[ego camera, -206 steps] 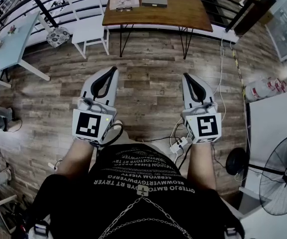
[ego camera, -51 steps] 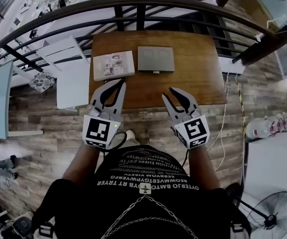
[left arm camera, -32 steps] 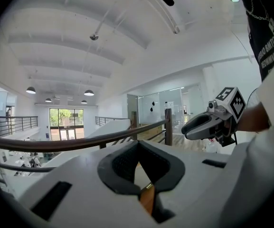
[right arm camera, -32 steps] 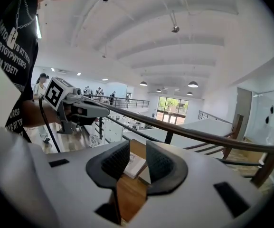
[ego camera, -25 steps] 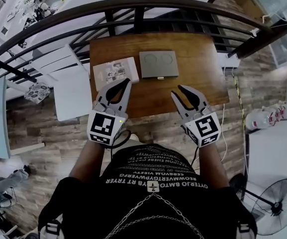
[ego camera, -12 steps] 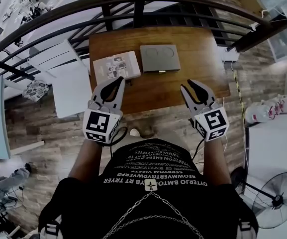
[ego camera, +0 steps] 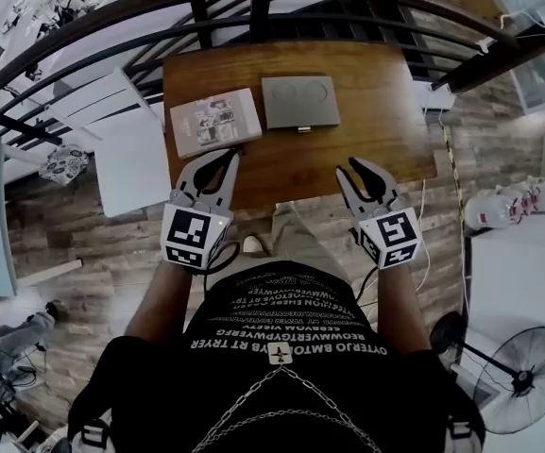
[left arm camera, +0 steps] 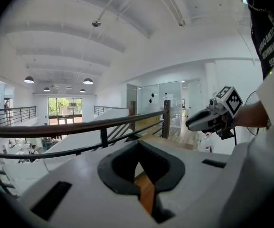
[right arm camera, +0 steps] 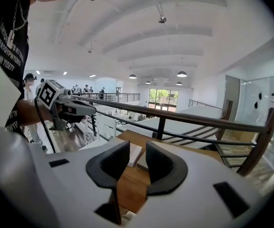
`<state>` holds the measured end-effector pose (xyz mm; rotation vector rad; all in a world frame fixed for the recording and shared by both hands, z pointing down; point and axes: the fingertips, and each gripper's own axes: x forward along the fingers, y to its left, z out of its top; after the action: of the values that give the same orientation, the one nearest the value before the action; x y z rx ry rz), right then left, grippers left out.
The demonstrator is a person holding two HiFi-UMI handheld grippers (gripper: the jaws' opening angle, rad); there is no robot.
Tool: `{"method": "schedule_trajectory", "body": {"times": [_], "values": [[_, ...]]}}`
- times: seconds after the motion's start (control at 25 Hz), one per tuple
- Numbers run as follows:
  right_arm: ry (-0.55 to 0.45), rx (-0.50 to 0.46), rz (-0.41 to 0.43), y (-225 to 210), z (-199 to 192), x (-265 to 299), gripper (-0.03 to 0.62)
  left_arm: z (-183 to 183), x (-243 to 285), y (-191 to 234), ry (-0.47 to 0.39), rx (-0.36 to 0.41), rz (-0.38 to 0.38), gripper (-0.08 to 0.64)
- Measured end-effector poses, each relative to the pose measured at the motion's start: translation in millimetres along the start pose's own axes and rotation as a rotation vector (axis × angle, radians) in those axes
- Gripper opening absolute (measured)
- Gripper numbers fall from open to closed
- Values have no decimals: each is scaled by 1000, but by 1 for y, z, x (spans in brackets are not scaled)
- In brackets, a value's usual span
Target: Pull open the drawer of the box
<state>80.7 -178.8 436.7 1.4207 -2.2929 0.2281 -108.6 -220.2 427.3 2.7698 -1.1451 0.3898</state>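
Far side, between your grippers: grey box (ego camera: 299,100), pull (ego camera: 299,129) facing you; right gripper (ego camera: 351,171) gapes empty, left gripper (ego camera: 229,156) closed.

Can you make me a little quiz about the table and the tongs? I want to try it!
1. True or false: the grey box sits on the wooden table.
2. Pick one. The right tongs are: A) clamped on the grey box, B) open and holding nothing, C) holding a cup.
3. Count: how many things lie on the table?

Key: 1) true. 2) B. 3) two.
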Motion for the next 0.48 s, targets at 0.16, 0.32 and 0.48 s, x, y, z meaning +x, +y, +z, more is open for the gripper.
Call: {"method": "schedule_trajectory", "body": {"times": [0.16,0.32,0.48], "values": [[63,32,-5,-15,-37,21,100,-13,12,2,32,-4,8,-3],[100,73,11,-25,-65,40,100,-26,33,5,77,4,6,-3],[127,97,35,-36,-85,54,100,-19,59,2,84,20,-1,-3]]}}
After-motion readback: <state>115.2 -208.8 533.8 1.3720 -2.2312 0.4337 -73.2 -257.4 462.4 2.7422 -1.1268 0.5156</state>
